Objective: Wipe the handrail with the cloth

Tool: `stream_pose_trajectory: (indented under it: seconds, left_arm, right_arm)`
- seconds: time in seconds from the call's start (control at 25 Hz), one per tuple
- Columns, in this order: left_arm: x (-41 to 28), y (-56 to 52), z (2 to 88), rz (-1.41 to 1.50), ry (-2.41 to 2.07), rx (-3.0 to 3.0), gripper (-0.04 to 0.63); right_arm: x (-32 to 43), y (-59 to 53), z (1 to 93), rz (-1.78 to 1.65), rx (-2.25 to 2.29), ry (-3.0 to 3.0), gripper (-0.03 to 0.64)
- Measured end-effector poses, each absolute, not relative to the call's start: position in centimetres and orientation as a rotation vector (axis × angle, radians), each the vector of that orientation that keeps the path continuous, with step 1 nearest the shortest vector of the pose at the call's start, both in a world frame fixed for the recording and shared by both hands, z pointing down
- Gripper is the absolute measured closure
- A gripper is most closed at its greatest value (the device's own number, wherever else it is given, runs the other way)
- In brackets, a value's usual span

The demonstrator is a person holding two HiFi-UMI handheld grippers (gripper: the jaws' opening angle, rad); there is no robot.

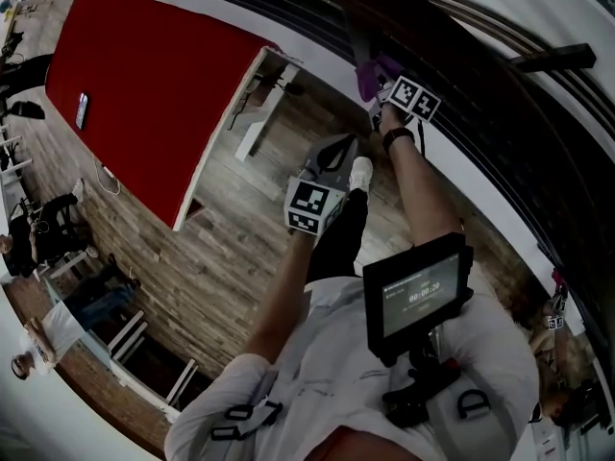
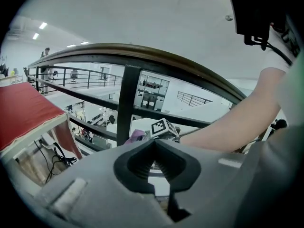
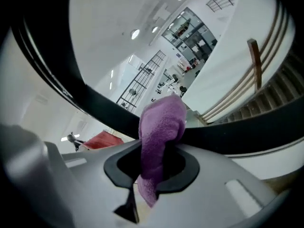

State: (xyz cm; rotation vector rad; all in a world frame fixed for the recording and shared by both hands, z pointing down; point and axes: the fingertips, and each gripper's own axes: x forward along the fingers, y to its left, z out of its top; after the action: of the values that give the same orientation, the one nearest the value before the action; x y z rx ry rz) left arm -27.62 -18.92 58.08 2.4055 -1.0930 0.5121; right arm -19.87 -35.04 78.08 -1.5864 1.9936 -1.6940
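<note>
Your right gripper (image 3: 152, 167) pinches the purple cloth (image 3: 161, 122), whose long axis points up mid-frame at the diagonal handrail (image 3: 61, 84). Your left gripper (image 2: 153, 164) is closed, empty.

In the right gripper view the lower end of the cloth (image 3: 159, 137) vanishes between my right tool's (image 3: 154, 167) clamped jaws. The cloth also covers the spot where it meets the handrail (image 3: 85, 103), which runs off both side edges. In the head view the marker cube hides those jaws. In the left gripper view my left tool (image 2: 153, 167) blocks most of the right one. The print on the chest screen (image 1: 415, 296) is too small to read.
</note>
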Motion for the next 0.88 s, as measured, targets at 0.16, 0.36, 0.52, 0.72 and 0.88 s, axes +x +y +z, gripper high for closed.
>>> stream_pose_trajectory:
  seconds: [0.16, 0.36, 0.52, 0.72, 0.88]
  left_arm:
    - [-27.2, -18.6, 58.0, 0.518, -1.076, 2.415, 0.597]
    - [-25.3, -17.4, 58.6, 0.537, -1.026, 2.425, 0.597]
    - [-22.7, -16.6, 59.0, 0.546, -0.969, 2.444, 0.597]
    - [-19.7, -15.8, 58.4, 0.552, -0.897, 2.48, 0.597]
    - [-18.0, -15.3, 58.3, 0.564, -0.847, 2.504, 0.597]
  right_arm:
    - [-18.5, -34.4, 77.7, -1.712, -1.576, 1.879, 0.555]
    - [-15.0, -32.2, 78.0, -1.697, -1.589, 1.747, 0.557]
    - [-11.3, -30.3, 77.9, -1.658, -1.645, 1.691, 0.557]
    - [-7.8, -27.6, 77.6, -1.635, -1.67, 1.635, 0.557]
    - [-5.3, -25.9, 77.6, -1.626, -1.685, 1.582, 0.557]
